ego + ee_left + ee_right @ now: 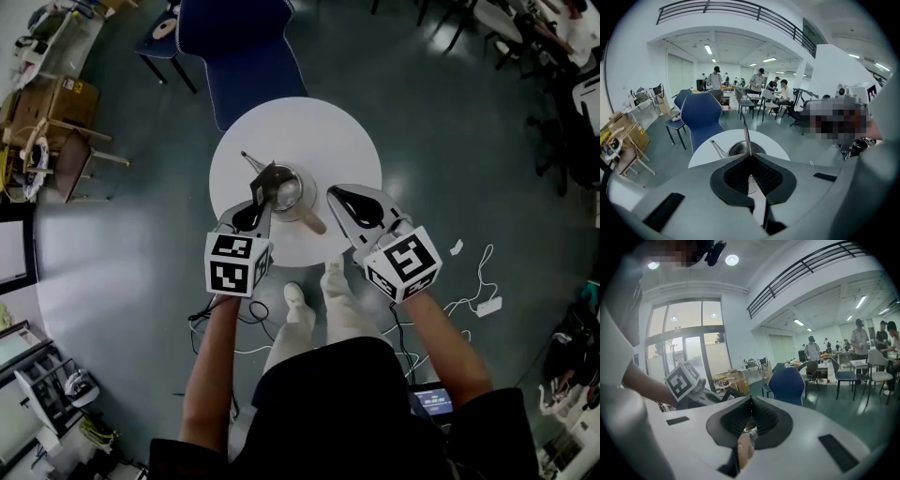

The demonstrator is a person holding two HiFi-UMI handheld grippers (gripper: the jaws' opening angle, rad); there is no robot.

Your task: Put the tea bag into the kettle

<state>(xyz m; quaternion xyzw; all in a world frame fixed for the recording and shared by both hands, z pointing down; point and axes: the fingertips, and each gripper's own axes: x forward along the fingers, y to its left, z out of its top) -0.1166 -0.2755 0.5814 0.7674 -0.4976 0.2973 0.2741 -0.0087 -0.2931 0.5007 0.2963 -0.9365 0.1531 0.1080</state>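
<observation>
Left gripper [750, 158]: I have its jaws clamped on the tea bag [265, 184], held edge-up
Tea bag position: just above the kettle [291, 192] rim, spout side, not yet inside
Right gripper [750, 401]: tips together, nothing visibly pinched, over the wooden handle [315, 224]
Remaining: I judge lowering and release are left

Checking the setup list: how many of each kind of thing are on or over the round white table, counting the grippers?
Grippers: 2 (left gripper, right gripper)
Kettle: 1
Tea bag: 1
Total: 4
</observation>
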